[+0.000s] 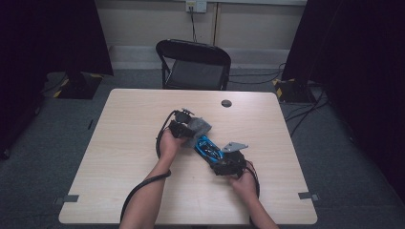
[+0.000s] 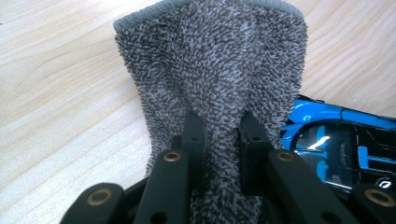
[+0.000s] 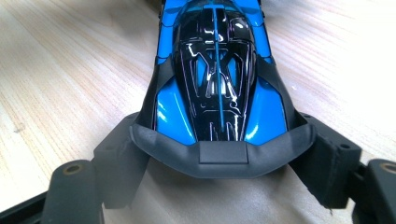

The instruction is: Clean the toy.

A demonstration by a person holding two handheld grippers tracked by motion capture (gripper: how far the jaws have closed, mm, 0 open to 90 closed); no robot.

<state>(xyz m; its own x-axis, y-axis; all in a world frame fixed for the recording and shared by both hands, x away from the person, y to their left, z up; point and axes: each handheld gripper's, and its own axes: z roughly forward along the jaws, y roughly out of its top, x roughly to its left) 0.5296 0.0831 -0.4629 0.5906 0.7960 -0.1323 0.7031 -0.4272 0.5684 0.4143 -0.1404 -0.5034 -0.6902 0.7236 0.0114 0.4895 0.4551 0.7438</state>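
The right hand-held gripper [image 3: 219, 154] clamps the rear of the blue toy race car [image 3: 217, 79] at mid-desk [image 1: 143, 167] and should hold it steady. Just beyond the car, the left hand-held gripper [image 2: 219, 140] pinches a grey microfibre cloth [image 2: 210, 65]; drag it lightly along the bodywork.

On the table [image 1: 124, 143], the left gripper [image 1: 184, 128] holds a grey cloth [image 1: 200, 126] against the blue toy car [image 1: 207, 147], which the right gripper [image 1: 224, 162] grips.
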